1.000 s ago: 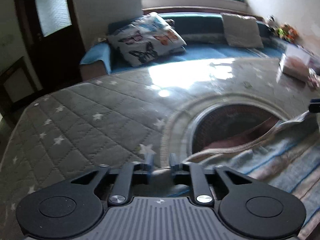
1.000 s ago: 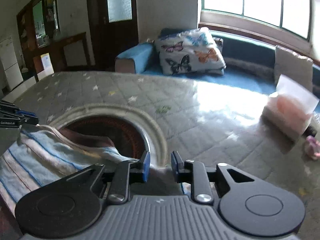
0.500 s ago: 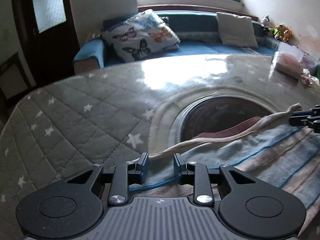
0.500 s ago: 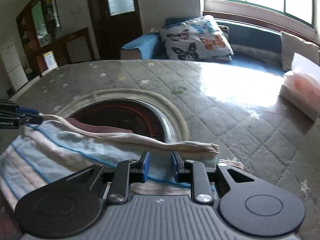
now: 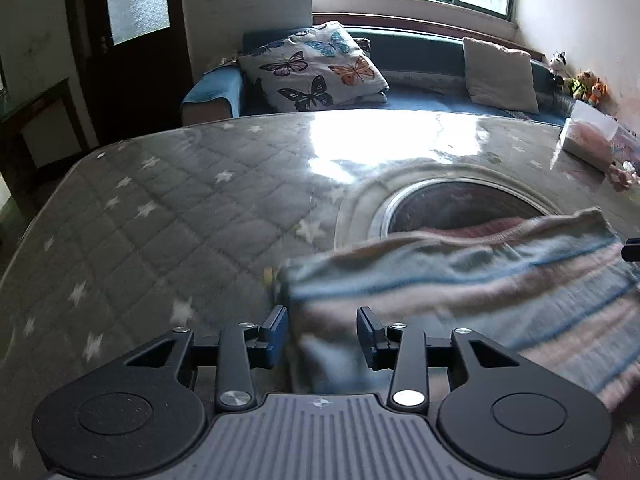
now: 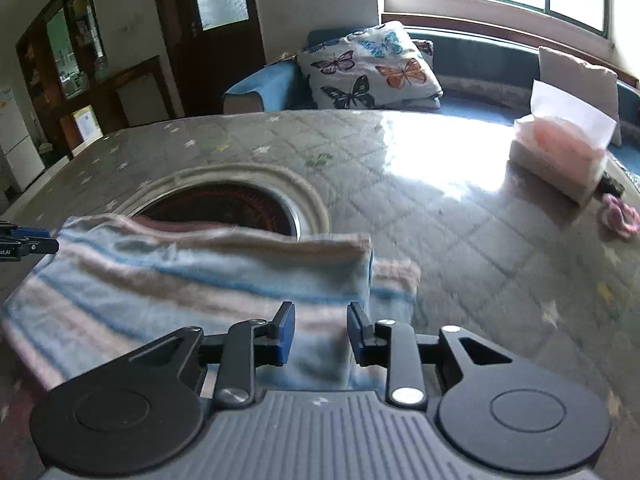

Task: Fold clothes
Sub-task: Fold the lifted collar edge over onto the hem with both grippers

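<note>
A striped cloth in pale blue, pink and cream (image 5: 480, 292) lies folded over on the quilted grey table cover (image 5: 160, 208), partly across the round dark opening (image 5: 460, 208). My left gripper (image 5: 322, 330) is open over the cloth's left edge, with fabric lying loose between its fingers. In the right wrist view the same cloth (image 6: 192, 280) spreads to the left, and my right gripper (image 6: 321, 328) is open above its right folded edge. The left gripper's tips (image 6: 24, 240) show at the far left of that view.
A tissue box (image 6: 560, 160) and a pink object (image 6: 618, 216) sit at the table's right side. Behind the table is a blue sofa with a butterfly pillow (image 5: 316, 68) and a plain cushion (image 5: 500, 72). A dark door (image 5: 128, 40) stands at the back left.
Both grippers have opened and let go of the cloth's edge. The upper layer now lies folded flat over the lower one, and both grippers have drawn back slightly.
</note>
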The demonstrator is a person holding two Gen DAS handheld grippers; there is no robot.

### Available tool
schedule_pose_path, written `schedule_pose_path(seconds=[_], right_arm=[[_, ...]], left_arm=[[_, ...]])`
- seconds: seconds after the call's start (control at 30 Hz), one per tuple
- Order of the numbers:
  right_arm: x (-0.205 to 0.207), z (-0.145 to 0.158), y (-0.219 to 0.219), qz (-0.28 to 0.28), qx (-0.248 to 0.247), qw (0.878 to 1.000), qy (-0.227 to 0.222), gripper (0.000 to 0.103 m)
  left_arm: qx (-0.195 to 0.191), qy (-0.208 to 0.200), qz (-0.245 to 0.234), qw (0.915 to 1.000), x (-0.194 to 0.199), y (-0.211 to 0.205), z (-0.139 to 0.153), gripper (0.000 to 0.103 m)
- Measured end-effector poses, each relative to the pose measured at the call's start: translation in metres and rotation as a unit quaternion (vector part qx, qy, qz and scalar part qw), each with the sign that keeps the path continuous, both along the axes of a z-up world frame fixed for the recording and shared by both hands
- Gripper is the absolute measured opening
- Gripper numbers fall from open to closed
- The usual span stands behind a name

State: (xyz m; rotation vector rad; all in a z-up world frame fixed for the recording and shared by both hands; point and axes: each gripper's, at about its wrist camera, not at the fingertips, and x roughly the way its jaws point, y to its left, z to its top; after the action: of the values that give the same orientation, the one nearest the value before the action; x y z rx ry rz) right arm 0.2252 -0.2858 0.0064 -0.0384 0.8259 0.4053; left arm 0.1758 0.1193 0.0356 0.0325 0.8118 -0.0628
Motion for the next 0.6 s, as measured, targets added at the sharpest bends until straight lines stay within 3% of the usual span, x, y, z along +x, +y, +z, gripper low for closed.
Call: schedule_pose_path(seconds=[0.23,0.43,0.53,0.6], right_arm=[[-0.05,0.005,-0.02,0.004,0.006,1.0,0.016,0.045],[-0.066,-0.01,-0.032,-0.021,0.01,0.999,0.034,0.045],[-0.071,-0.015,-0.037,-0.031,0.024,0.999,0.038,0.042],[-0.073,-0.014,-0.039,-0.031,0.034,0.998,0.041,0.026]], left_arm=[[-0.024,0.015,0.015,0.9995,-0.055,0.008,-0.001,0.049],[-0.048,0.026,0.021,0.9983,-0.072,0.008,-0.011,0.046],[-0.056,0.027,0.018,0.9979,-0.076,0.007,-0.012,0.033],[-0.06,0.026,0.016,0.9978,-0.078,0.007,-0.012,0.026]])
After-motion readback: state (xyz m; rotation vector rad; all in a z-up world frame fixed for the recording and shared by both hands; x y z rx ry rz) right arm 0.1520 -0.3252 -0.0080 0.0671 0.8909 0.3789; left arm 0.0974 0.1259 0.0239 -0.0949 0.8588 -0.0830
